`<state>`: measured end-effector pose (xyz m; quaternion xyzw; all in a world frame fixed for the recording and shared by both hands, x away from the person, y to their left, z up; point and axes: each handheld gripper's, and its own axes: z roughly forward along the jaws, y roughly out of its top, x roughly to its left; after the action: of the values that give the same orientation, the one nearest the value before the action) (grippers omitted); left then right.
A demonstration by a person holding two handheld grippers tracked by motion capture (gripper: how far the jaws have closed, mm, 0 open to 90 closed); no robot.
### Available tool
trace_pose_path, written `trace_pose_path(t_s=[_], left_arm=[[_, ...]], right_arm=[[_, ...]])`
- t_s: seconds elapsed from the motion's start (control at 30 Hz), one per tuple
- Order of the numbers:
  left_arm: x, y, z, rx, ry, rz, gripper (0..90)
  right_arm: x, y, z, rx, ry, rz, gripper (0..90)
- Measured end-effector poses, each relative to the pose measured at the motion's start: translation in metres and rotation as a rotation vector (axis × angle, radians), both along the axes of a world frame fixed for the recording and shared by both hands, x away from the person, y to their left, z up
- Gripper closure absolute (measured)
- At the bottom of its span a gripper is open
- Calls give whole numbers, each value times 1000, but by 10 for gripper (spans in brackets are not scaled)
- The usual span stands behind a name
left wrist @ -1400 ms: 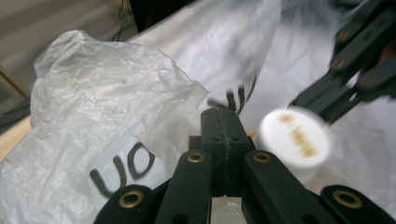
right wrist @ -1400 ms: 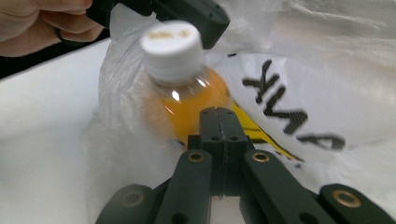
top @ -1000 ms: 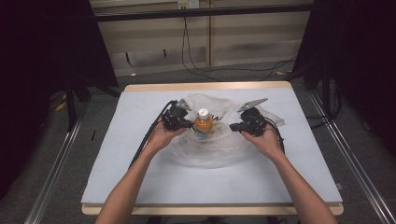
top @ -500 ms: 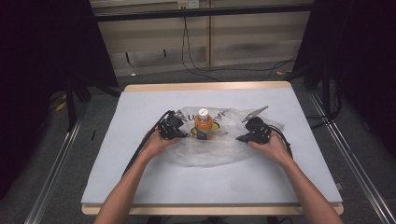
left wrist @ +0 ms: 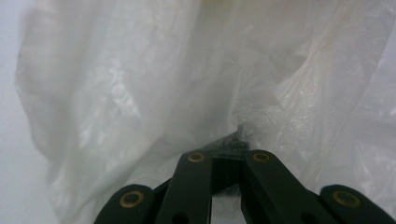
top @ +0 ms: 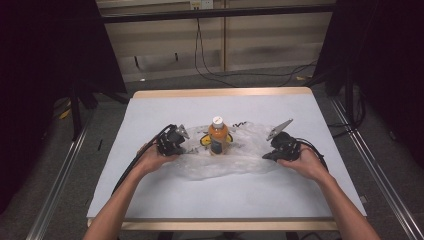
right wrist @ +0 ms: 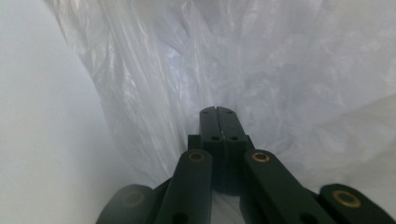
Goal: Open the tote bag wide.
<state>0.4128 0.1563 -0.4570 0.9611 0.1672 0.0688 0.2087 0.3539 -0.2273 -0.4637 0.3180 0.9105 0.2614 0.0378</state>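
A white-topped table (top: 165,195) with a pale wooden edge fills the frame's middle. A crumpled clear plastic bag (top: 235,162) lies at its centre, an orange bottle (top: 218,136) upright there.

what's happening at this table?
A person holds a tool in each hand at a white-topped table. The left tool and right tool are each shut on an opposite side of a clear plastic bag, which lies spread low on the table. An orange bottle with a white cap stands upright in the middle of the bag.
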Motion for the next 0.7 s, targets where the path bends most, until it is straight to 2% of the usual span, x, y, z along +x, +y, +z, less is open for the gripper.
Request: trace_pose_path(t_s=[0.2, 0.27, 0.3, 0.33, 0.37, 0.43, 0.47, 0.53, 0.57, 0.6, 0.7], left_arm=[[-4, 11, 1, 2, 19, 3, 900], [-4, 16, 1, -2, 28, 2, 900], [-5, 18, 1, -5, 23, -1, 900], [-8, 19, 1, 9, 8, -3, 900], [-8, 19, 1, 9, 8, -3, 900], [-10, 23, 2, 23, 11, -13, 900], [-9, 28, 1, -3, 29, -1, 900], [-10, 30, 1, -6, 29, -5, 900], [-11, 36, 0, -46, 49, 12, 900], [-12, 38, -1, -52, 46, 20, 900], [-16, 36, 0, -27, 27, 8, 900]], right_arm=[[-5, -9, 2, -20, 1, 1, 900], [-8, -12, 3, -55, -16, -8, 900], [-8, -12, 3, -55, -16, -8, 900], [-7, -14, 4, -72, -31, -5, 900], [-7, -14, 4, -72, -31, -5, 900], [-8, -14, 5, -110, -45, 4, 900], [-7, -15, 5, -111, -38, 6, 900], [-7, -14, 5, -120, -40, 8, 900], [-7, -15, 7, -150, -34, 8, 900], [-7, -17, 7, -154, -31, 8, 900], [-8, -26, 6, -129, -10, -1, 900]])
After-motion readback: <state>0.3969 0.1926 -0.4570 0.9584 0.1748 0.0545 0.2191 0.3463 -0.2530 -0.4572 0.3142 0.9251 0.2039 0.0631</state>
